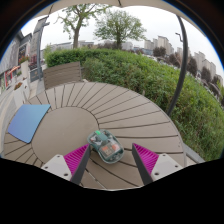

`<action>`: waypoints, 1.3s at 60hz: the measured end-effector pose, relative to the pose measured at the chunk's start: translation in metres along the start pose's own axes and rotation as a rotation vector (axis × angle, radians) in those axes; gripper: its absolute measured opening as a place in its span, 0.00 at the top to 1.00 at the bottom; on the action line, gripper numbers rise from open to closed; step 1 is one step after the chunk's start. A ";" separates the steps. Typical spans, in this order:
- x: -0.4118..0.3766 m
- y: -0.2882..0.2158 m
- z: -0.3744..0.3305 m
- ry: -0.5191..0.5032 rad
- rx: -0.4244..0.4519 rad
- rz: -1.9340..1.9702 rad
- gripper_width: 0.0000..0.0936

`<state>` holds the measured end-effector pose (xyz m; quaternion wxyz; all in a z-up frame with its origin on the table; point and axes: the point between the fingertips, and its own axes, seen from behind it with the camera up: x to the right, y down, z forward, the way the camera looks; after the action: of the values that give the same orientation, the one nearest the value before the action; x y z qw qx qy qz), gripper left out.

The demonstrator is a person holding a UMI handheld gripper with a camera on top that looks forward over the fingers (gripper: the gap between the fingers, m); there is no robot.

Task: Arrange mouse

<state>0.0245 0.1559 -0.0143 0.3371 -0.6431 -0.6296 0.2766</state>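
A small grey-green mouse with dark and reddish markings lies on a round wooden slatted table. It stands between the fingers of my gripper, close to the left finger's pink pad, with a clear gap to the right pad. The gripper is open and low over the near part of the table. A blue rectangular mouse mat lies flat on the table, to the left of and beyond the left finger, apart from the mouse.
The table's curved edge runs round to the right. Beyond it are a green hedge, a thin dark pole, a wooden bench, trees and buildings.
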 end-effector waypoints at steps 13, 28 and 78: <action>0.009 -0.013 0.017 0.003 -0.007 0.007 0.08; 0.013 -0.016 0.029 -0.015 -0.021 0.041 0.08; -0.219 -0.163 -0.035 -0.203 0.078 0.060 0.58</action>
<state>-0.0621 -0.0682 0.1200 0.2879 -0.6167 -0.6298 0.3743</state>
